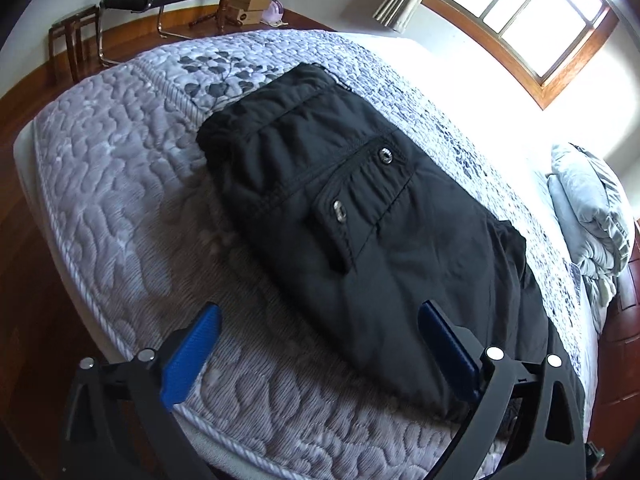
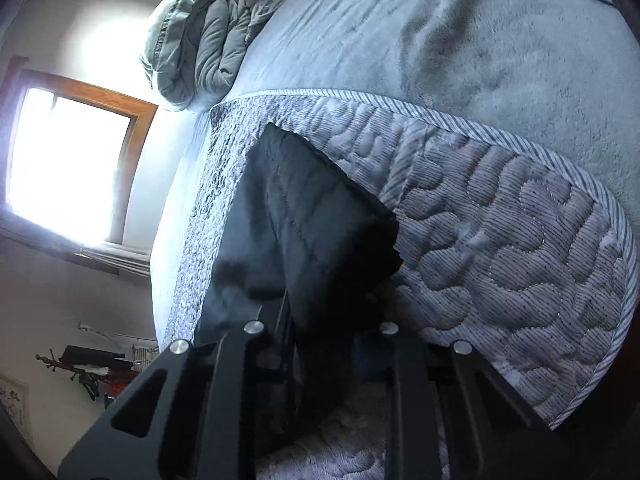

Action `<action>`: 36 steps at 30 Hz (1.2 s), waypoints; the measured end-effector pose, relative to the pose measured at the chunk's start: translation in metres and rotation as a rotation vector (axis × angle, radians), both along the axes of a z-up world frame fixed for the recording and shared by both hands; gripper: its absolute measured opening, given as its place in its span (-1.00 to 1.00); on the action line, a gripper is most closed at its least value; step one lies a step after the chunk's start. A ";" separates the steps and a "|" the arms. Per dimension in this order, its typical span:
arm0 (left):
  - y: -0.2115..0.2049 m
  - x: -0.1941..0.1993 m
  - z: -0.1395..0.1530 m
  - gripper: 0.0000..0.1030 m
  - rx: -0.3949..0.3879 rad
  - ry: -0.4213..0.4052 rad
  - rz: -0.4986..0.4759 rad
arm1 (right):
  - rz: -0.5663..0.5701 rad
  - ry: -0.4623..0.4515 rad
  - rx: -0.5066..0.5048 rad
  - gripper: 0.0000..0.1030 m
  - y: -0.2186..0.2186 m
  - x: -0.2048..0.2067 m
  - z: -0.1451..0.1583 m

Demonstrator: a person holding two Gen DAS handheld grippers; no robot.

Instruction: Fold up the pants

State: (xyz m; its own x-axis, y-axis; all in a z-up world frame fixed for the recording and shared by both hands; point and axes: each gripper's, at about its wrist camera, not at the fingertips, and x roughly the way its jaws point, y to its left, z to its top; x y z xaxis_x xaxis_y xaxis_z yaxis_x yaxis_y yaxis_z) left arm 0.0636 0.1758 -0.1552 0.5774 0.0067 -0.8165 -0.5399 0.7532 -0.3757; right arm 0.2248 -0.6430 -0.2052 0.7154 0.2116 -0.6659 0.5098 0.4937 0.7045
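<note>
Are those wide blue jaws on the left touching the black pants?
Cannot tell. In the left wrist view the left gripper stands open, but one finger overlaps the pants, hiding any gap.

Hard daylight from the blown-out, wood-framed window (image 1: 532, 20) bleaches the far side of the quilted grey mattress (image 1: 120, 184), fisheye curvature bends and darkens every edge, and the right wrist view's near black cloth (image 2: 320, 260) blurs.

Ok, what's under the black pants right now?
The black pants lie folded on the quilted mattress, which shows all around them. Whatever sits beneath the folded layers is covered, so I can't tell.
</note>
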 end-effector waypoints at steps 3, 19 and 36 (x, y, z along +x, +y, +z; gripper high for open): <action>0.000 -0.006 -0.003 0.93 -0.016 0.001 0.005 | 0.032 -0.046 -0.138 -0.65 0.023 0.006 0.036; -0.006 -0.046 0.001 0.93 -0.089 -0.042 0.016 | 0.547 -0.200 -0.747 -0.66 0.278 0.052 0.137; 0.006 -0.058 0.003 0.93 -0.117 -0.054 0.031 | 0.896 -0.080 -0.940 -0.65 0.411 0.040 0.057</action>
